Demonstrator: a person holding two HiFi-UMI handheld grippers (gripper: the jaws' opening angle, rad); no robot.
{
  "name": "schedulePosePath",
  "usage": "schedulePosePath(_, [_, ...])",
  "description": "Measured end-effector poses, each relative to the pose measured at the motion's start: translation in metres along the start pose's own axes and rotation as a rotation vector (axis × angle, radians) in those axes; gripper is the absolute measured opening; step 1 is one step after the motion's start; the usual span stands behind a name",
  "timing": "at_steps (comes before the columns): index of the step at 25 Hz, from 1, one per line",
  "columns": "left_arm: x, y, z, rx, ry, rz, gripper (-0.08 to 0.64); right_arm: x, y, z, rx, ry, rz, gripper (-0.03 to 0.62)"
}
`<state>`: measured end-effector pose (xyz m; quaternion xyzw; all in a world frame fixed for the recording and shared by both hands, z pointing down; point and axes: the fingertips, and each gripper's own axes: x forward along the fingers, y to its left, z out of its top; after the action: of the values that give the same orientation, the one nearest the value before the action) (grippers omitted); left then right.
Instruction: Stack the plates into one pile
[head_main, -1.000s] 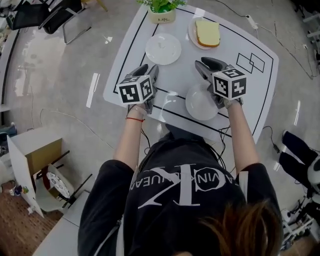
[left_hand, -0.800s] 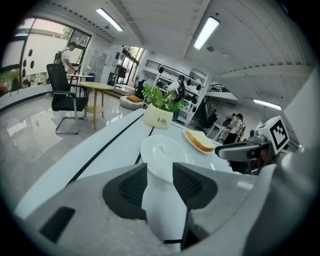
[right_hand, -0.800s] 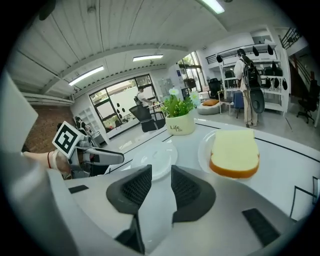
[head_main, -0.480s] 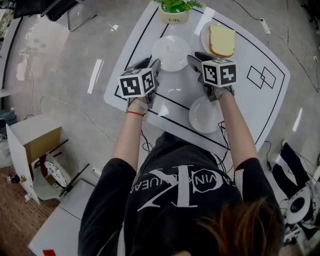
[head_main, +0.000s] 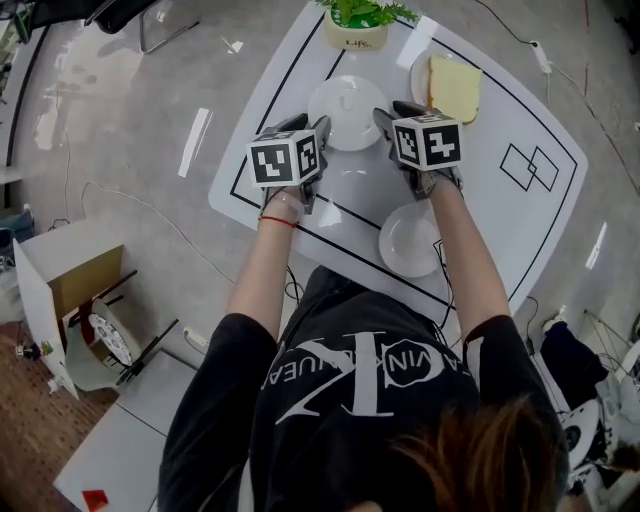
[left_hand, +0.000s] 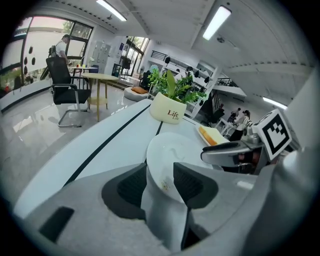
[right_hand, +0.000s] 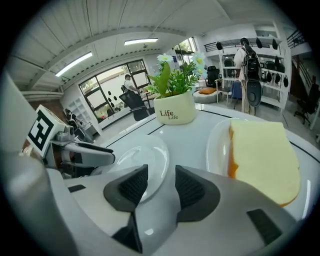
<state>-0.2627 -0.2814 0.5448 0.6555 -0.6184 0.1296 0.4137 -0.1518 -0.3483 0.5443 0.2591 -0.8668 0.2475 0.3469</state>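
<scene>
Head view shows a round, glossy white plate (head_main: 347, 112).

left gripper (head_main: 312, 126), right gripper (head_main: 394, 112), jaws just opened

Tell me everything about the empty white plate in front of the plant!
The plate is round, white and shiny, like china, empty but for a faint smear in the middle. It lies flat on the white table, in front of the plant pot, beside the plate with the yellow slab. The left claw and right claw, whose jaws have just been opening, flank its near edge; its rim shows between the left claw's jaws, unpinched.
</scene>
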Motion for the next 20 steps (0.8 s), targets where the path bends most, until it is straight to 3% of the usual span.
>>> schedulePosePath(8, [0.001, 0.002, 0.001, -0.012, -0.002, 0.042, 0.149, 0.003, 0.008, 0.005, -0.026, -0.001, 0.016, 0.153])
schedulePosePath(14, [-0.002, -0.002, -0.002, -0.094, -0.022, 0.017, 0.155, 0.002, 0.002, -0.003, 0.078, 0.010, 0.004, 0.102])
schedulePosePath(20, [-0.019, -0.012, -0.008, -0.088, -0.030, -0.008, 0.142, -0.023, 0.009, -0.011, 0.109, -0.019, -0.008, 0.066])
